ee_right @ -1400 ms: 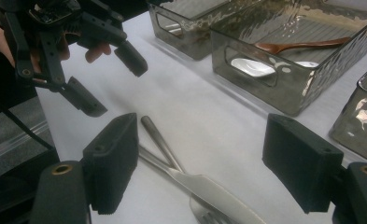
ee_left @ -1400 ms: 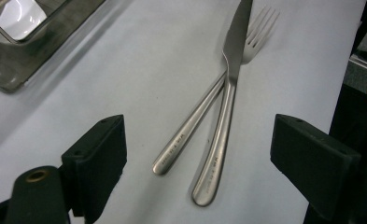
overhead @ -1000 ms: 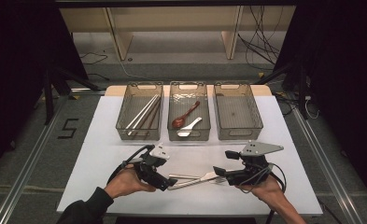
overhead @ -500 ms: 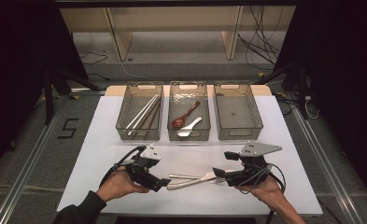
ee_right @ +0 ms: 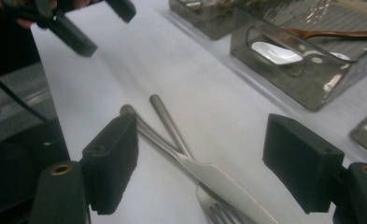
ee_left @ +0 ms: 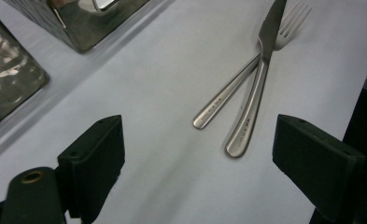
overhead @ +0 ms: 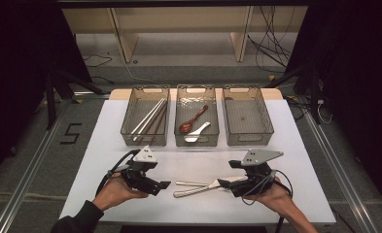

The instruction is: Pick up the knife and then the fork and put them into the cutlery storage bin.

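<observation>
Right now a table knife (ee_left: 258,88) and a fork (ee_left: 246,70) lie crossed on the white table (overhead: 198,160), near its front edge and between the two grippers. In the left gripper view the knife rests on top of the fork: the two handles fan apart toward the camera, the knife's blade runs up past the fork's tines, and the crossing sits where the handles narrow. In the right gripper view the same pair appears from the other end, with the blade and the tines nearest the camera and the handle ends pointing away.

The right gripper (ee_right: 200,163) sits low at the blade end with its jaws spread wide on either side of the knife and fork; the pads do not press on either piece. In the high view its tips are just at the tine end of the cutlery. The left gripper (ee_left: 197,154) is held off the handle ends, with bare table between its tips and the cutlery, and its jaws also stand wide apart with nothing between them.

Farther back on the table three clear bins stand in a row. The left bin (overhead: 130,124) holds chopsticks (overhead: 149,116), the middle bin (overhead: 179,116) holds a reddish-brown wooden spoon (overhead: 191,120) and a white spoon (overhead: 197,132), and the right bin (overhead: 264,114) stands beside them.
</observation>
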### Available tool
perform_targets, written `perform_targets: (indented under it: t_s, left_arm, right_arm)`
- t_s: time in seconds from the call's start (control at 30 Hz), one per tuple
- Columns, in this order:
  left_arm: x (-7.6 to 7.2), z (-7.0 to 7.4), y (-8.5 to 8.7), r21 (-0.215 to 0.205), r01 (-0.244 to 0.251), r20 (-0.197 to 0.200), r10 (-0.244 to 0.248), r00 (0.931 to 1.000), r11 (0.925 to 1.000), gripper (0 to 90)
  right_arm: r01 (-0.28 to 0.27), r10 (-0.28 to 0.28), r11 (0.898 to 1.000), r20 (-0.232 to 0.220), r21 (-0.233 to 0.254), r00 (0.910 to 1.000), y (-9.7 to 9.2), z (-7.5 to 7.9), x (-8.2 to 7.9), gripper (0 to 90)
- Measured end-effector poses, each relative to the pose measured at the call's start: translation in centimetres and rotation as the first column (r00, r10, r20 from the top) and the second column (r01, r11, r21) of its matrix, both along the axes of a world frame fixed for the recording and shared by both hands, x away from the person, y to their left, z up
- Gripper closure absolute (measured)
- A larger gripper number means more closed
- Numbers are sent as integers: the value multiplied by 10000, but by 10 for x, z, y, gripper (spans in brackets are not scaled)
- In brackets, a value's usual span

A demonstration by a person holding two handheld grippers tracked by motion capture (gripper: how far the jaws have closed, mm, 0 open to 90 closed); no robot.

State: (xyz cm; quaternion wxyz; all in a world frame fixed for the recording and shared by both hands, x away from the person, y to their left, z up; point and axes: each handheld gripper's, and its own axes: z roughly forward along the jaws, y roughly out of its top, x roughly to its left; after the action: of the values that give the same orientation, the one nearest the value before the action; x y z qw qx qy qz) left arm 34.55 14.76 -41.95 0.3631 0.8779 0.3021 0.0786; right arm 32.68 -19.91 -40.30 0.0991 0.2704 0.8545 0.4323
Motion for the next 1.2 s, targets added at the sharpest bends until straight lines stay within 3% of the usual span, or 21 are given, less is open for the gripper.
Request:
perform_targets:
  t_s: [0.13, 0.3, 0.53, 0.77, 1.0, 1.13, 1.2]
  left_arm:
    - [-2, 1, 6, -248, -174, 79, 176, 9998, 9995, 166]
    - [-3, 1, 12, -678, -392, 124, 402, 9991, 9969, 161]
    - [-7, 4, 17, -1129, -598, 346, 641, 9973, 9918, 158]
    - [-8, 6, 23, -1295, -899, 323, 948, 9950, 9875, 157]
    - [-9, 7, 25, -1383, -990, 372, 1050, 9938, 9854, 157]
    - [-8, 6, 25, -1364, -990, 359, 1048, 9938, 9857, 157]
    - [-8, 6, 24, -1309, -916, 375, 972, 9946, 9872, 157]
  right_arm:
    - [-431, 432, 9975, 2, -556, 9991, 12, -3, 3, 274]
    - [-1196, 1172, 9832, -252, -1376, 9928, 27, -10, 10, 279]
    - [-2095, 2022, 9358, -553, -2835, 9778, 51, -23, 21, 303]
    - [-2840, 2663, 8828, -994, -3741, 9588, 68, -39, 27, 361]
    - [-3035, 2759, 8431, -1272, -4439, 9527, 77, -51, 34, 405]
    - [-3151, 2765, 8329, -1512, -4550, 9491, 78, -56, 39, 433]
    - [-3251, 2860, 8224, -1547, -4670, 9457, 78, -58, 40, 437]
